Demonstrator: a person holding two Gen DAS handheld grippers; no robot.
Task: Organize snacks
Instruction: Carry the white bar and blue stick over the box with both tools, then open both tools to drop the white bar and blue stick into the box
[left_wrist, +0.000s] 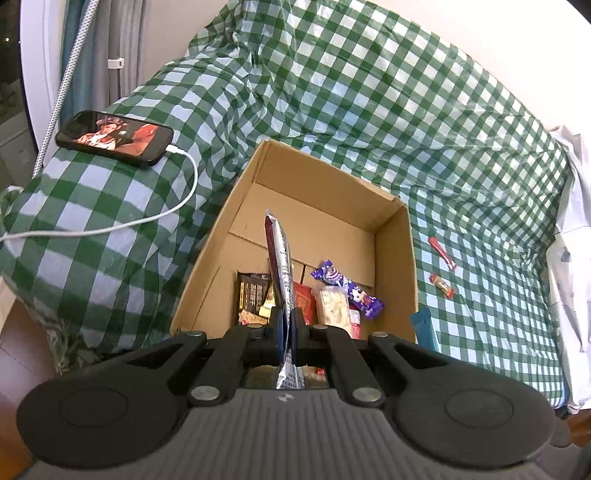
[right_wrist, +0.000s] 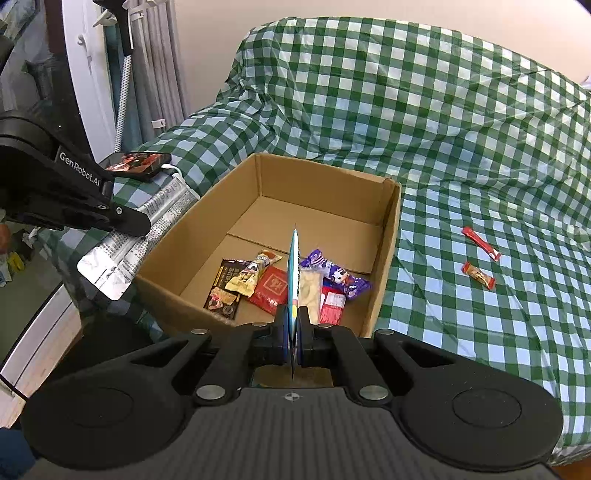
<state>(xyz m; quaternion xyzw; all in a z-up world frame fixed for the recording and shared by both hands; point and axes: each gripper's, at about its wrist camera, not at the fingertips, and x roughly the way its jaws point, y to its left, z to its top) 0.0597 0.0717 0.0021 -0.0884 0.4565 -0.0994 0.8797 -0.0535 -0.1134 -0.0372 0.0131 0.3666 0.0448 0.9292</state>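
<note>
Left wrist view: the left gripper (left_wrist: 283, 325) has its fingers (left_wrist: 300, 325) clenched on a silver foil snack packet (left_wrist: 277, 254), held edge-on above the open cardboard box (left_wrist: 325, 199). In the right wrist view, the right gripper (right_wrist: 292, 328) pinches a thin blue-edged packet (right_wrist: 294, 269) upright over the same box, fingers nearly touching. Several snacks lie at the box's near end, among them a purple wrapper (right_wrist: 338, 275) and a red packet (right_wrist: 273, 290). Two red wrapped candies (right_wrist: 480, 242) lie apart on the green checked bedcover (right_wrist: 443, 110). A phone (left_wrist: 114, 138) rests on the pillow.
</note>
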